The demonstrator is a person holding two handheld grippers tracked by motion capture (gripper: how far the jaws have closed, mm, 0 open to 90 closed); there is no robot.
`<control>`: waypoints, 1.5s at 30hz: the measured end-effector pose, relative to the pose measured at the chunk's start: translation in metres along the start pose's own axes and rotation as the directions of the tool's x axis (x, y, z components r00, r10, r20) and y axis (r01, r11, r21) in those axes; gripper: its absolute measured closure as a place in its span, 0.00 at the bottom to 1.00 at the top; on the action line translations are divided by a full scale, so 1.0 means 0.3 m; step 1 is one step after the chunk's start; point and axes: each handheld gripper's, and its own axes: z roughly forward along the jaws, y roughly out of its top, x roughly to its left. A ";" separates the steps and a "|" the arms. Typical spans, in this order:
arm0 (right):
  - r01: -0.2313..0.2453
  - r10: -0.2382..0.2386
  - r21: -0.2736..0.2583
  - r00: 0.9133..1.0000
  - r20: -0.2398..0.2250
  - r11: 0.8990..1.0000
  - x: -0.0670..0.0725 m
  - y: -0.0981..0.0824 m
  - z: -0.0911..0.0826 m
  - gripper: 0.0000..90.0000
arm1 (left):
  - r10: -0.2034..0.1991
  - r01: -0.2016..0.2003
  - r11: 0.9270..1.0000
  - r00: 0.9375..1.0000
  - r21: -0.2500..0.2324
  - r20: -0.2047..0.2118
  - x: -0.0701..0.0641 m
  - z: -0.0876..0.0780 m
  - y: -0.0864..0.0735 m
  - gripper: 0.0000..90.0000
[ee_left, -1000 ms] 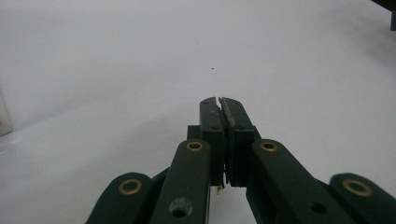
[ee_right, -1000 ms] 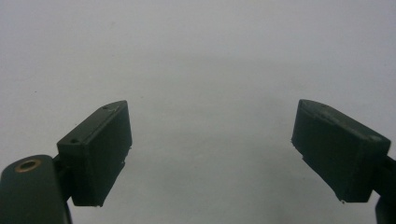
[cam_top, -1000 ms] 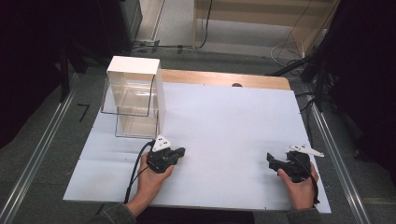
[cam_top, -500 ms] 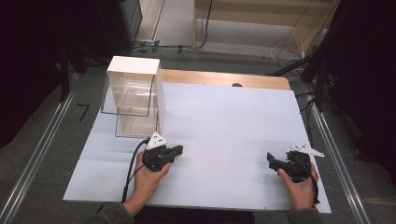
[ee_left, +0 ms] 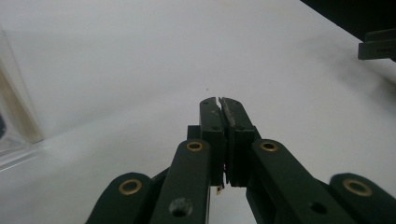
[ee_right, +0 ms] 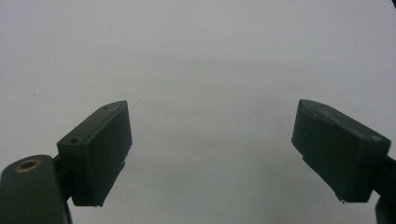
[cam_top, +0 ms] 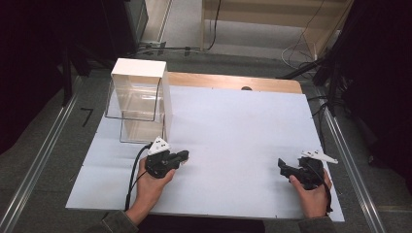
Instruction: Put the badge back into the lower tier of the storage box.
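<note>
The left gripper (ee_left: 220,100) has its two black jaws pressed tight together, with nothing between them, and it rests low over the white table (cam_top: 243,126). The right gripper (ee_right: 210,149) has its jaws spread wide apart, and there is only bare table between them. It sits at the near right side of the table, well apart from the left one. Just past the left gripper (cam_top: 182,156) stands the clear box (cam_top: 141,99), on the left part of the table toward the far side. It has see-through walls and a white top and side. It looks stiff, light and smooth, so it could slip or tip if pushed. It may crack if squeezed hard. I think a good place to hold it is a thin wall edge near the top, pinched gently. The left gripper would need to open first.
</note>
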 end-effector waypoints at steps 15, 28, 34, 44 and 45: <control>0.007 -0.007 0.002 1.000 0.000 1.000 0.001 0.000 0.002 0.12 | -0.019 0.019 1.000 1.000 -0.024 -0.013 0.017 -0.036 0.009 0.99; 0.004 -0.004 -0.001 1.000 -0.004 1.000 0.001 0.000 0.000 0.12 | -0.035 0.034 0.999 0.999 -0.034 -0.019 0.029 -0.062 0.018 0.99; 0.006 -0.006 -0.002 1.000 -0.003 1.000 0.001 0.000 0.000 0.12 | -0.042 0.041 0.998 0.999 -0.045 -0.026 0.040 -0.077 0.024 0.99; 0.003 -0.003 0.000 1.000 -0.002 1.000 0.002 0.000 0.000 0.12 | -0.053 0.051 0.997 0.998 -0.066 -0.035 0.053 -0.100 0.034 0.99; 0.003 -0.003 0.001 1.000 -0.003 1.000 0.001 0.000 0.000 0.12 | -0.055 0.052 0.996 0.998 -0.067 -0.035 0.054 -0.101 0.034 0.99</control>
